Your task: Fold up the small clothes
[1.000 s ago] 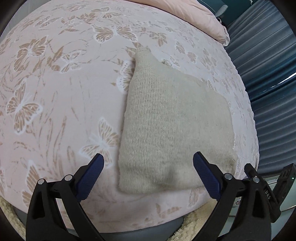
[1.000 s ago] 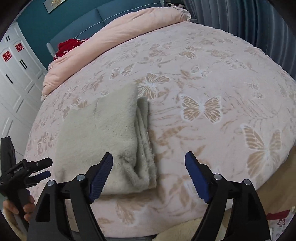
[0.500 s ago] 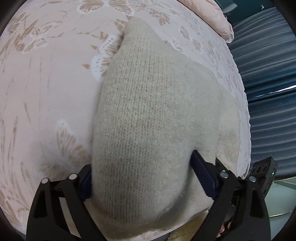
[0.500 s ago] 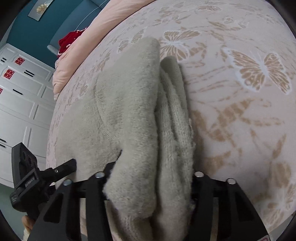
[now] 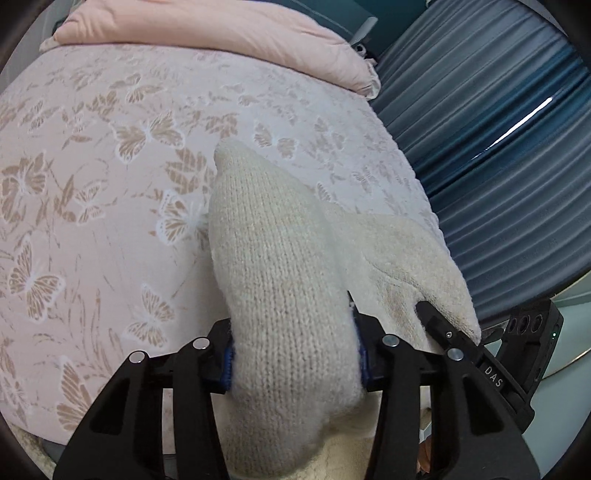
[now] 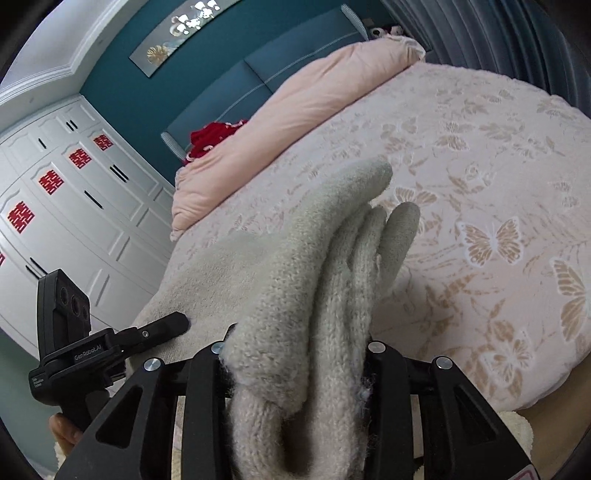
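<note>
**Both claws clamped on the knit sweater at the bed's near edge**

The left claw (image 5: pixel 293 360) is squeezed tight on a thick fold of the cream knit sweater (image 5: pixel 280 280), its blue pads (image 5: pixel 226 363) half buried in the wool. The garment rises from the butterfly-print bedspread (image 5: pixel 110 184) to a point; its far side drapes toward the other tool at the right. A pink duvet (image 5: pixel 221 33) lies along the bed's far end, blue curtains (image 5: pixel 498 147) beyond.

In the right wrist view, the right claw (image 6: pixel 295 365) is likewise closed on the sweater (image 6: pixel 295 266), pinching several bunched layers. The left tool (image 6: pixel 85 350) grips the same garment's edge at the left. White wardrobe doors (image 6: pixel 74 206) stand behind
</note>
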`<state>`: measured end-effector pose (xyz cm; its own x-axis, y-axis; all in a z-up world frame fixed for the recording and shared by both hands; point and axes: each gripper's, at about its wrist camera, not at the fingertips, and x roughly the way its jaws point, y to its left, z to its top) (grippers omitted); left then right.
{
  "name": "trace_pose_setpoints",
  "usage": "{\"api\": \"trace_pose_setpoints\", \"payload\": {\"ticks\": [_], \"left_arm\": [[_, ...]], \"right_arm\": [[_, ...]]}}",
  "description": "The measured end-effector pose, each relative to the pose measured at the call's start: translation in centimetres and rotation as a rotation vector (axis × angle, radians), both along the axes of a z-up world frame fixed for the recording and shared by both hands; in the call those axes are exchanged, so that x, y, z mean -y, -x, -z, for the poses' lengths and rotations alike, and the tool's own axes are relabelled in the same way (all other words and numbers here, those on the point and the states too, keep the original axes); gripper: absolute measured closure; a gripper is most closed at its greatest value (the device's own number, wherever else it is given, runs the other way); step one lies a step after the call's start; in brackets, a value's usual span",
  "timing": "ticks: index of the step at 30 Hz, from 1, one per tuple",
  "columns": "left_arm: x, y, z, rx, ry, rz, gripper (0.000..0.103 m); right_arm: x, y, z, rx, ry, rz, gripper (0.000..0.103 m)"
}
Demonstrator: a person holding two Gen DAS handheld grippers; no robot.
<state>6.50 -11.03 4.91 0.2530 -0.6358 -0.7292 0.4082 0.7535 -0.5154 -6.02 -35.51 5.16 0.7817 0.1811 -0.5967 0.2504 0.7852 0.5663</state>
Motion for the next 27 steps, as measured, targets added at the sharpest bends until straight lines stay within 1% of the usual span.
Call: {"api": "trace_pose_setpoints", "payload": {"ticks": [6, 11, 15, 18, 21, 23, 25, 26, 27], "left_arm": [[-2.9, 3.6, -7.7, 0.154, 0.078, 0.027, 0.057], [-6.3, 6.2, -14.0, 0.303, 0.143, 0.033, 0.057], [-9.6, 8.0, -18.7, 0.435, 0.183, 0.018, 0.056], [-12.4, 9.0, -21.5, 0.531, 0.213, -0.003, 0.056], [-15.1, 9.2, -23.4, 0.614, 0.237, -0.023, 0.056], [-16.7, 8.6, -24.0, 0.640, 0.240, -0.042, 0.055], [-18.2, 7.9, -23.8, 0.650, 0.234, -0.066, 0.054], [-18.9, 7.3, -23.3, 0.652, 0.224, -0.082, 0.053], [-19.5, 6.5, -22.3, 0.643, 0.212, -0.097, 0.050]], "right_arm": [[-2.3, 3.2, -7.7, 0.163, 0.072, 0.000, 0.069], [-6.1, 5.3, -14.2, 0.317, 0.167, -0.033, 0.069], [-9.2, 5.9, -18.6, 0.434, 0.219, -0.085, 0.069], [-11.3, 5.6, -21.0, 0.505, 0.254, -0.126, 0.069], [-13.2, 4.6, -22.6, 0.558, 0.263, -0.166, 0.068], [-14.3, 3.3, -22.8, 0.571, 0.254, -0.190, 0.068], [-15.2, 1.5, -21.8, 0.555, 0.235, -0.215, 0.066], [-15.6, 0.4, -20.8, 0.540, 0.227, -0.221, 0.066], [-16.3, -0.7, -19.3, 0.519, 0.221, -0.230, 0.063]]}}
